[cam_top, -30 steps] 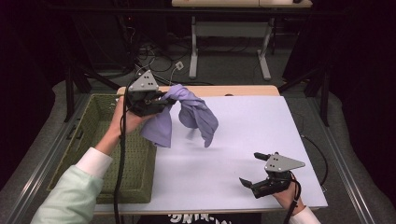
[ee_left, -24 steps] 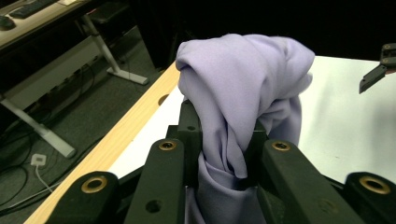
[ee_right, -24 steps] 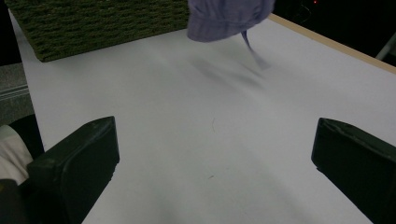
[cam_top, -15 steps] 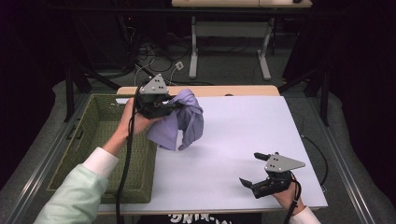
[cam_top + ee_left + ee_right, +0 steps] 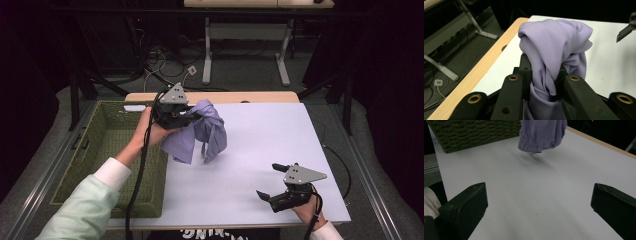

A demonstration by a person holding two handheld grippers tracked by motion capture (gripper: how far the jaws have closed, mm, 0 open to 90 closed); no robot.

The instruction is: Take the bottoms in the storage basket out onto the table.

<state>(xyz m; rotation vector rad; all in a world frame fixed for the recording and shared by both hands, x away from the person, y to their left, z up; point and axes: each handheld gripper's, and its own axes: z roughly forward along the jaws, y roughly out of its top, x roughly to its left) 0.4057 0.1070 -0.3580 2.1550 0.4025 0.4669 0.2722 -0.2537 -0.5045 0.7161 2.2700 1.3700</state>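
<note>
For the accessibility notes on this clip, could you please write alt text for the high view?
A person's left tongs grip a bunched lilac garment and hold it above the white table, next to a green wicker basket at the table's left side. The right tongs rest open and empty near the table's front right corner.

The lilac cloth (image 5: 541, 135) was cut off by the top edge in the right gripper view; its folds hid the left hand-held gripper (image 5: 543, 75) pads.
</note>
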